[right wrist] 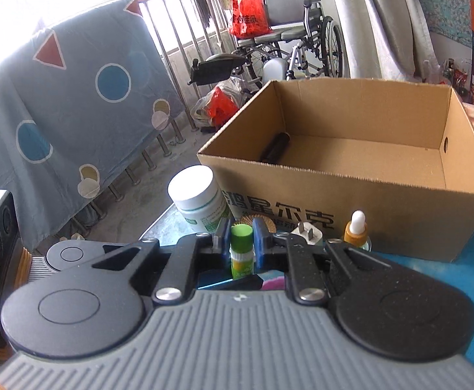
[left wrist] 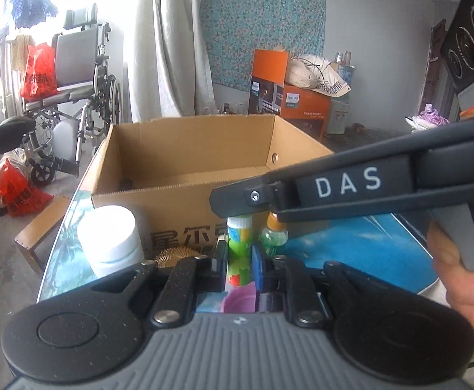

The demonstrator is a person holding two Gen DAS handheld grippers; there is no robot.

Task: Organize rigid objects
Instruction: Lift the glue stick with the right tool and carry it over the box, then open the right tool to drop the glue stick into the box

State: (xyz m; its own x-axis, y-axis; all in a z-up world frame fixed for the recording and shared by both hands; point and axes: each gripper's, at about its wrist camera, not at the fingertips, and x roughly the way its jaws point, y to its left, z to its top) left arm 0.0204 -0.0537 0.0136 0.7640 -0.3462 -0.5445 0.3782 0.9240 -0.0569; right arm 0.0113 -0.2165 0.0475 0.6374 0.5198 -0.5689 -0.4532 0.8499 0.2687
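Note:
An open cardboard box point(left wrist: 184, 201) point(right wrist: 360, 208) stands on the table, with a dark cylinder point(right wrist: 274, 148) lying inside at its left wall. In front of it stand a white jar point(left wrist: 111, 239) point(right wrist: 199, 198), a gold spiky object point(left wrist: 175, 256) point(right wrist: 263, 222), a white plug point(right wrist: 308, 232) and a dropper bottle point(left wrist: 274, 234) point(right wrist: 357, 229). My left gripper point(left wrist: 239, 256) is shut on the colourful tube point(left wrist: 239, 247). My right gripper point(right wrist: 241, 243) has its blue pads around the same tube's green cap point(right wrist: 241, 235); its body point(left wrist: 334, 185) crosses the left wrist view.
A wheelchair point(left wrist: 80, 97) point(right wrist: 298, 32), red bags point(left wrist: 38, 71) point(right wrist: 246, 13) and a railing point(right wrist: 184, 48) stand beyond the table's left edge. An orange box point(left wrist: 289, 100) sits behind. A patterned cloth point(right wrist: 74, 97) hangs left. The blue tabletop point(left wrist: 360, 253) extends right.

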